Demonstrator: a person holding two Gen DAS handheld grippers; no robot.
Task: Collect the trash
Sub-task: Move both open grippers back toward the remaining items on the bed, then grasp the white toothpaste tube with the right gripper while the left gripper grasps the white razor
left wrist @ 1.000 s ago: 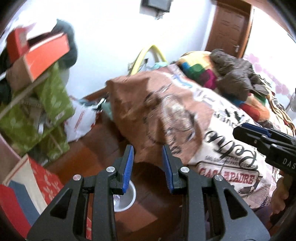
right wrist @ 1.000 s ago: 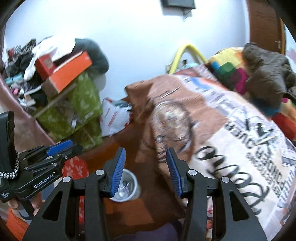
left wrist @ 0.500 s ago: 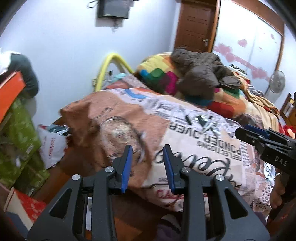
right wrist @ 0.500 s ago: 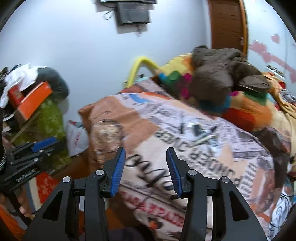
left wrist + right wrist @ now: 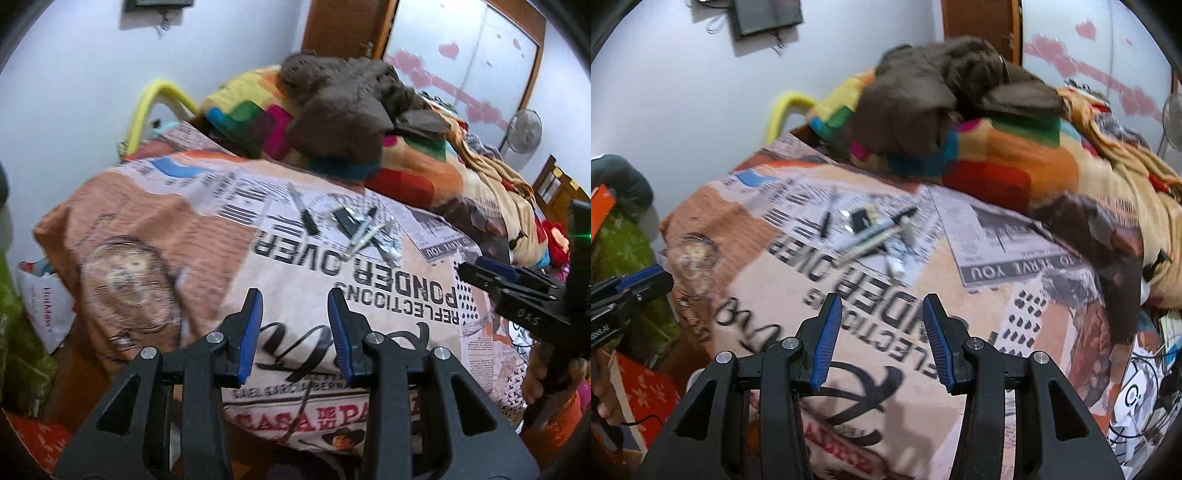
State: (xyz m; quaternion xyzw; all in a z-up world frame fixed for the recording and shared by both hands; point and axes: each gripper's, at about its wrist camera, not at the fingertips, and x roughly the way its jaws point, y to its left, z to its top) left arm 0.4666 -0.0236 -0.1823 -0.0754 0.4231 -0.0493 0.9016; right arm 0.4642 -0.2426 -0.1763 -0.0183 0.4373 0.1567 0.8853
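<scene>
A small cluster of litter lies on the newspaper-print bedspread (image 5: 177, 221): a black pen (image 5: 308, 221), a small black piece (image 5: 345, 219), a white pen (image 5: 360, 242) and a white tube (image 5: 895, 264). The black piece (image 5: 860, 218) and a long pen (image 5: 871, 240) show in the right wrist view too. My left gripper (image 5: 294, 299) hovers over the bedspread short of the litter, jaws apart with nothing between them. My right gripper (image 5: 882, 301) stands the same way, open and empty. Each gripper appears at the edge of the other's view: right gripper (image 5: 480, 266), left gripper (image 5: 646, 277).
A brown jacket (image 5: 340, 110) lies on a multicoloured blanket (image 5: 406, 173) behind the litter. A white plastic bag (image 5: 44, 306) and green bags sit on the floor left of the bed. A fan (image 5: 524, 133) stands at the far right, with cables (image 5: 1145, 398) by the bed's right side.
Both grippers swung from the floor and cluttered shelf on the left over to the bed top. The cup on the floor left view and the pens and bits on the bedspread came into view.
</scene>
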